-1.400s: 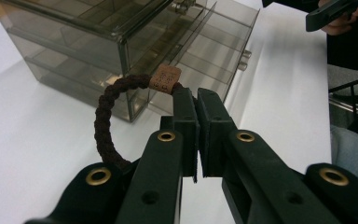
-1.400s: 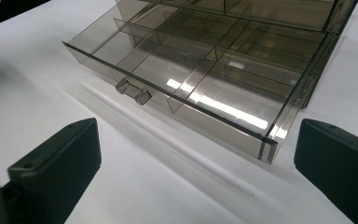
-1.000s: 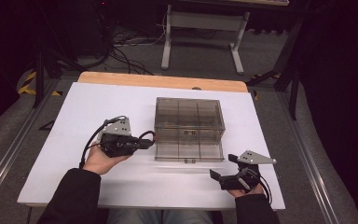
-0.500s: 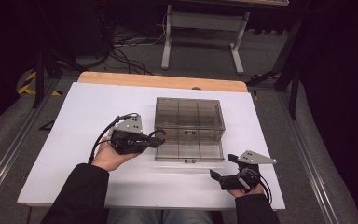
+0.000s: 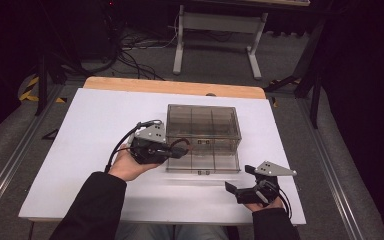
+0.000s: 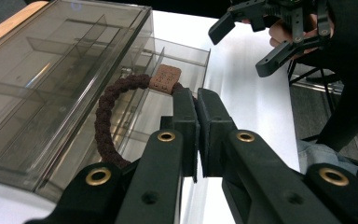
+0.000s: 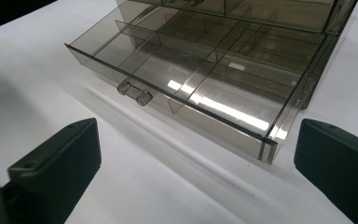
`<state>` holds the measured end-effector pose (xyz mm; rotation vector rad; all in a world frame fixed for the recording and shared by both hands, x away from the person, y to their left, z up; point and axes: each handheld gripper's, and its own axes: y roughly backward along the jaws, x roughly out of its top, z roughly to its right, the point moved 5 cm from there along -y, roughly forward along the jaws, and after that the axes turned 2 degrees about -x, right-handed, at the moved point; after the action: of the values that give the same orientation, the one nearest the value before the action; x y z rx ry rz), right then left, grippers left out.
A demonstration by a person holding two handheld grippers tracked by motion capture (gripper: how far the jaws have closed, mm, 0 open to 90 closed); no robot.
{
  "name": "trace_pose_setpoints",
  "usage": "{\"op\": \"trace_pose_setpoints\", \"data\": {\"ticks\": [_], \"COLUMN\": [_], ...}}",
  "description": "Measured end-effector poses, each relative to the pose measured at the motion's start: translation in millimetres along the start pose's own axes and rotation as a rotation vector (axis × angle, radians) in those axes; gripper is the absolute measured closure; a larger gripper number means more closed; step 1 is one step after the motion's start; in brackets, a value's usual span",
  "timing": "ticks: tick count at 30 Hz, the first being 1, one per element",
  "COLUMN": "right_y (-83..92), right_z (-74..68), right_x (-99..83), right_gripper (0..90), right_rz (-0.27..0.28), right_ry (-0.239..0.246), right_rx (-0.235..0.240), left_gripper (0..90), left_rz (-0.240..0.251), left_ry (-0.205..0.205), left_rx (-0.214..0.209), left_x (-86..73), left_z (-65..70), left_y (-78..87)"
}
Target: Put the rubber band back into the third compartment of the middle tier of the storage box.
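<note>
A smoky clear organizer box (image 5: 202,120) stands mid-table, its bottom drawer (image 5: 202,164) pulled out toward me. My left gripper (image 5: 179,149) is shut on a dark brown braided bracelet (image 6: 106,116) with a tan leather tag (image 6: 164,78), holding it at the box's (image 6: 51,56) left front corner, above the left end of the open drawer (image 6: 182,51). My right gripper (image 5: 240,179) rests open near the table's front right, jaws wide apart and nothing between them. In its own view the right gripper (image 7: 196,156) faces the drawer (image 7: 191,79), whose divided compartments look bare, and its small handle (image 7: 135,93).
The white tabletop (image 5: 90,130) has a wooden strip (image 5: 175,87) along its far edge. Beyond it stand a metal frame's legs (image 5: 215,30) and floor cables. The other hand's open gripper (image 6: 242,49) shows at the top right of the left gripper view.
My left gripper has carried the bracelet rightward and a little up, from the open table to the box's left front corner. The right gripper has stayed put.
</note>
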<state>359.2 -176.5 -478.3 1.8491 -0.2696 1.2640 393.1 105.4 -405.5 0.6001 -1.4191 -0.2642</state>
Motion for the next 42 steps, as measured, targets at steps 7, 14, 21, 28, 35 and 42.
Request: {"op": "trace_pose_setpoints", "data": {"ticks": [7, 14, 21, 28, 35, 42], "right_y": [0.3, 0.5, 0.6, 0.8, 0.5, 0.6], "right_z": [0.0, -0.6, -0.7, -1.0, -1.5, -1.5], "right_x": [0.1, 0.1, 0.1, 0.3, 0.1, 0.1], "right_gripper": [0.9, 0.9, 0.9, 0.9, 0.9, 0.9], "right_rz": [0.000, 0.000, 0.001, 0.002, 0.000, 0.001], "right_ry": [0.000, 0.001, 0.002, 0.003, 0.008, 0.009], "right_rx": [-0.002, -0.003, -0.003, -0.003, -0.002, -0.002], "left_gripper": [86.8, 86.8, 86.8, 86.8, 86.8, 86.8], "left_rz": [-0.001, -0.003, 0.003, 0.002, 0.013, 0.029], "left_ry": [-0.009, -0.025, -0.036, -0.040, -0.035, -0.027], "left_rx": [-0.009, -0.026, -0.037, -0.047, -0.063, -0.081], "left_x": [6.6, 14.0, 20.9, 24.4, 27.1, 31.0], "left_z": [1.6, 5.1, 7.0, 7.2, 8.1, 7.2], "left_y": [-5.8, -13.1, -18.7, -24.7, -31.6, -39.5]}}
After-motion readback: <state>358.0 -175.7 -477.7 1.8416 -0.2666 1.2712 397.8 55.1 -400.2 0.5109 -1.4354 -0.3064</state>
